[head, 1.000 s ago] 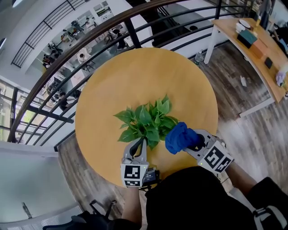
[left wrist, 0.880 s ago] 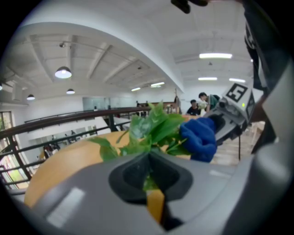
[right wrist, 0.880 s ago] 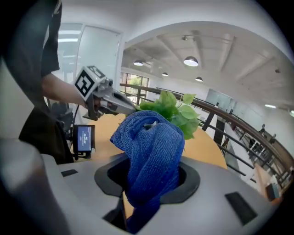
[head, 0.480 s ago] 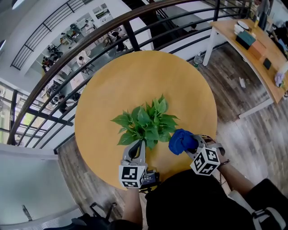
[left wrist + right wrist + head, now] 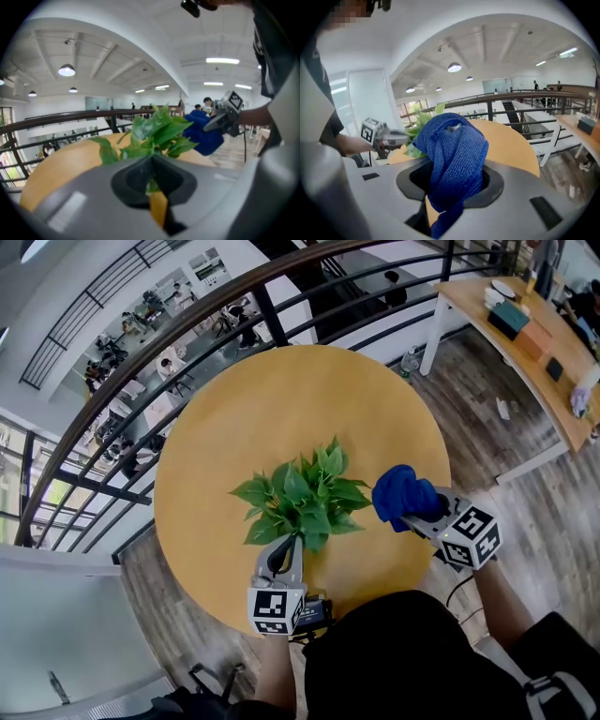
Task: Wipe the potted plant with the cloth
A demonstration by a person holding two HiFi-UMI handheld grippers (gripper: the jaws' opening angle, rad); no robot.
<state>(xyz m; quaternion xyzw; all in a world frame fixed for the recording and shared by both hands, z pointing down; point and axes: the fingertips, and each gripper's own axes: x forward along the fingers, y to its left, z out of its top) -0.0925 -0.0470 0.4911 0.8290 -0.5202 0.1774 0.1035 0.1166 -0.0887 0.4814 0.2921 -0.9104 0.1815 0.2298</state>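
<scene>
- Head view: potted plant is sitting on the near half of the round wooden table, leaves spreading out and covering the pot.
- Left gripper is reaching in from the near edge, tip sitting in the plant's lowest leaves.
- Left gripper view: jaws of the left gripper are pressing together, with a bit of green from the plant showing in the slot between them.
- Right gripper is hanging over the right side of the table, pointing toward the plant.
- It is pinching a bunched blue cloth, which is sitting just beside the plant's right-hand leaves; contact is not clear.
- Right gripper view: cloth is bulging up out of the jaws of the right gripper, and a tail is hanging below them.
- Plant and left gripper are showing behind the cloth at left.
- Dark railing is curving round the far side of the table.
- Long desk is standing at upper right on the wood floor.
</scene>
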